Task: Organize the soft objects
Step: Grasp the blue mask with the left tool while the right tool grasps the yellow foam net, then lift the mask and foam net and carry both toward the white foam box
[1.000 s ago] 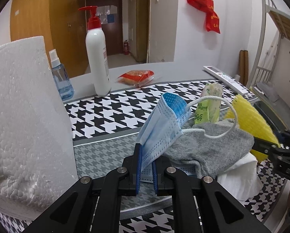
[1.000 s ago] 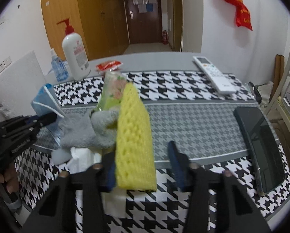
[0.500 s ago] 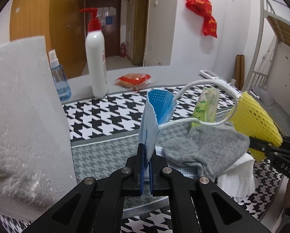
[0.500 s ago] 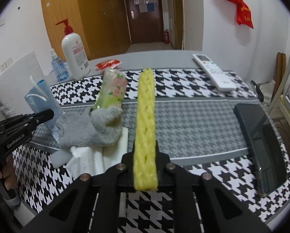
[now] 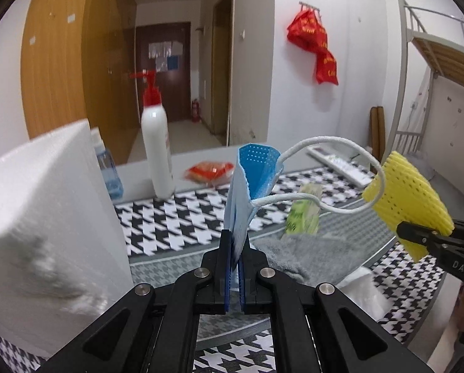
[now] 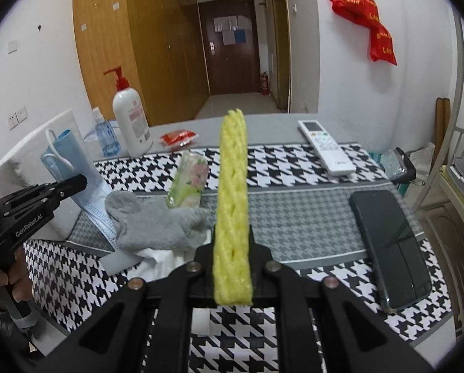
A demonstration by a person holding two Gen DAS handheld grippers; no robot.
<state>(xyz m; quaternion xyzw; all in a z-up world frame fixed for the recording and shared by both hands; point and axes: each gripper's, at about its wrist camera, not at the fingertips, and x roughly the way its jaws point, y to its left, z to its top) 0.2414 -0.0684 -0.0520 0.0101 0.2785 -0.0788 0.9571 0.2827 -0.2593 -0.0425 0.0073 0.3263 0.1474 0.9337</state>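
My left gripper is shut on a blue face mask, held upright above the table; its white ear loop arcs to the right. The mask also shows in the right wrist view. My right gripper is shut on a yellow foam net sleeve, lifted above the table; the sleeve shows at the right of the left wrist view. A grey sock lies on a white tissue. A green tissue pack lies behind the sock.
A white foam block stands at the left. A pump bottle, a small spray bottle and a red snack packet stand at the back. A remote and a black phone lie on the right of the houndstooth cloth.
Both grippers closed on their objects and lifted them. The mask rose off the sock pile. The right gripper shut on the yellow sleeve, which now stands edge-on.
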